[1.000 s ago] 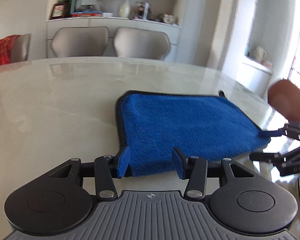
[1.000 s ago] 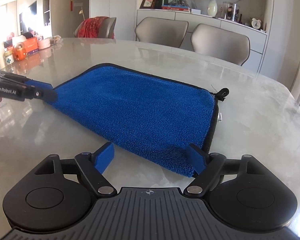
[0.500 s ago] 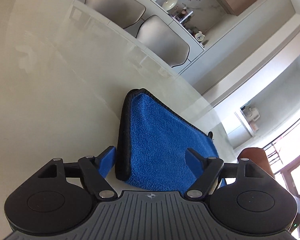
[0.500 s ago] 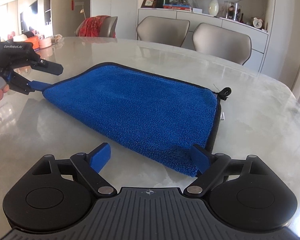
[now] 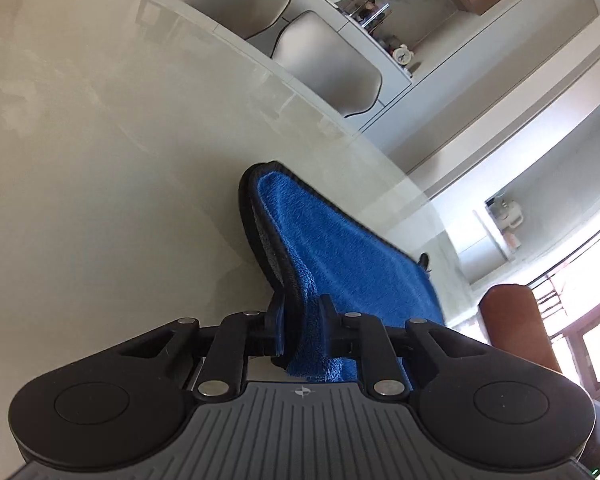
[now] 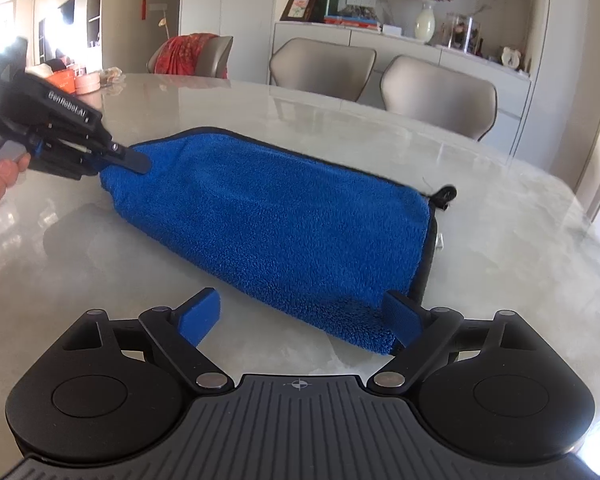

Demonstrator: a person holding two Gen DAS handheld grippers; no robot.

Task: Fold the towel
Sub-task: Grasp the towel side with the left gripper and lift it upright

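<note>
A blue towel [image 6: 284, 216] with black edging, folded once, lies on the marble table [image 6: 520, 248]. My left gripper [image 5: 302, 326] is shut on the towel's [image 5: 340, 256] left end and lifts that end a little off the table; it also shows in the right wrist view [image 6: 120, 160]. My right gripper [image 6: 304, 320] is open, low over the table at the towel's near right corner. Its right finger [image 6: 402, 318] is beside that corner and its left finger [image 6: 200, 316] is over bare table.
Two beige chairs [image 6: 380, 76] stand at the far side of the table, with a sideboard [image 6: 400, 44] behind them. Boxes and jars [image 6: 76, 80] sit at the far left of the table. A black hanging loop [image 6: 444, 196] sticks out at the towel's far right corner.
My left gripper has tilted, closed on the towel's left end and raised it. My right gripper has stayed open near the right corner.
</note>
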